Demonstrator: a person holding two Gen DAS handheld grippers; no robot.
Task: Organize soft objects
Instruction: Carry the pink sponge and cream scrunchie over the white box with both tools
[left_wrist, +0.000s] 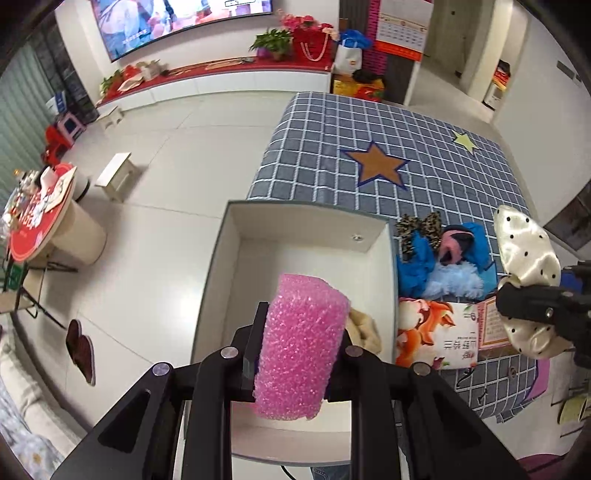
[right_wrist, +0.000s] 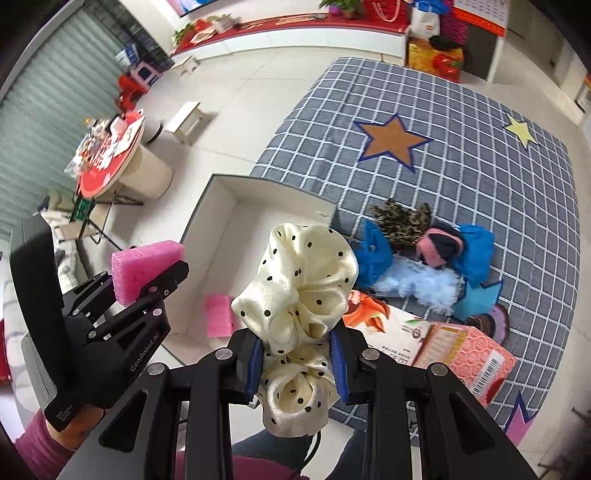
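My left gripper (left_wrist: 299, 347) is shut on a pink foam sponge (left_wrist: 301, 347) and holds it above the open white box (left_wrist: 376, 269); the sponge also shows in the right wrist view (right_wrist: 144, 269). My right gripper (right_wrist: 297, 350) is shut on a cream polka-dot scrunchie (right_wrist: 303, 288), held above the box's right edge; it also shows in the left wrist view (left_wrist: 526, 266). A second pink sponge (right_wrist: 218, 315) and a beige soft item (left_wrist: 364, 328) lie inside the box. A pile of soft items (right_wrist: 417, 254), blue, leopard-print, pink and fluffy light blue, lies on the checked cloth (right_wrist: 480, 155).
Printed packages (right_wrist: 458, 350) lie beside the box on the cloth. A round red-topped table (left_wrist: 40, 214) and a small white stool (left_wrist: 116, 173) stand on the tiled floor at left. A TV cabinet (left_wrist: 229, 81) runs along the far wall.
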